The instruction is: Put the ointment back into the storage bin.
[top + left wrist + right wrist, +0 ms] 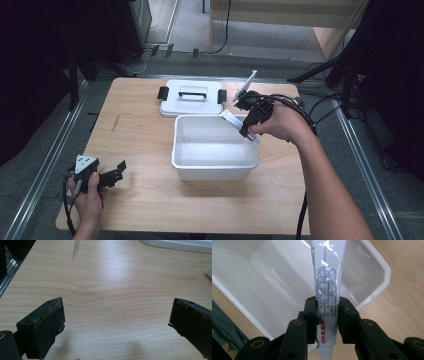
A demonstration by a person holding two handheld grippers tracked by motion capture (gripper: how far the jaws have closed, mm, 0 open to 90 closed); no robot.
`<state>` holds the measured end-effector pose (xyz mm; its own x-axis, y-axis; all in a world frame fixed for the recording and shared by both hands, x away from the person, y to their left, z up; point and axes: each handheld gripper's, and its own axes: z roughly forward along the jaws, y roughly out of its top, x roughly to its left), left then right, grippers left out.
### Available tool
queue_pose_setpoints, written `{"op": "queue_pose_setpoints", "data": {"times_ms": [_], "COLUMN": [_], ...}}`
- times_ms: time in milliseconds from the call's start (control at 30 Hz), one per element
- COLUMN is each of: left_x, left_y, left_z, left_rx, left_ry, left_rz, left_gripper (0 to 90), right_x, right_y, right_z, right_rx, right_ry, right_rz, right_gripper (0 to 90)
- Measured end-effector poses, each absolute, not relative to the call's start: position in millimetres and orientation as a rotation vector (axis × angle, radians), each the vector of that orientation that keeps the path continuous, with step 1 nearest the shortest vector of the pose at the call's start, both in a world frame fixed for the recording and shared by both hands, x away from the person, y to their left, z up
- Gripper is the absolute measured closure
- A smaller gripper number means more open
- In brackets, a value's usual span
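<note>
Grey carpet floor (40, 165), wooden table (145, 145), pale wood furniture (280, 15) behind, dark surroundings

Lighting overhead, even on the table (140, 130); room around it drops to near black at both sides of the high view. High view soft, low detail. Left gripper view: broad pale sheen on the wood at centre, soft shadows under both jaws, jaw edges slightly blurred. Right gripper view: white bin (374, 267) close to blown out, streaky glare on its inner walls and on the glossy tube (327, 277); tube print readable near the jaws, softer farther up.
</note>
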<state>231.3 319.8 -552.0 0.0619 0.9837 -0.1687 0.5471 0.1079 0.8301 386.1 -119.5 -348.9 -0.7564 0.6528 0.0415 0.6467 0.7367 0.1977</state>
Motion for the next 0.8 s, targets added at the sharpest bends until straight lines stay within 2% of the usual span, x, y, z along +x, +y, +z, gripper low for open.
{"op": "queue_pose_setpoints", "data": {"times_ms": [267,800], "left_x": [231.3,231.4], "left_y": [320.0,320.0], "left_z": [-552.0,-552.2], "left_rx": [1.542,1.537], "left_ry": [1.590,1.590], "left_rz": [0.689,0.689], "left_gripper": [0.6,0.6], "right_x": [382.9,379.8], "right_y": [-117.7,-110.9], "right_z": [-354.3,-373.7], "right_rx": [0.632,0.470], "right_ry": [3.005,3.048], "right_rz": [0.398,0.414], "right_gripper": [72.1,72.0]}}
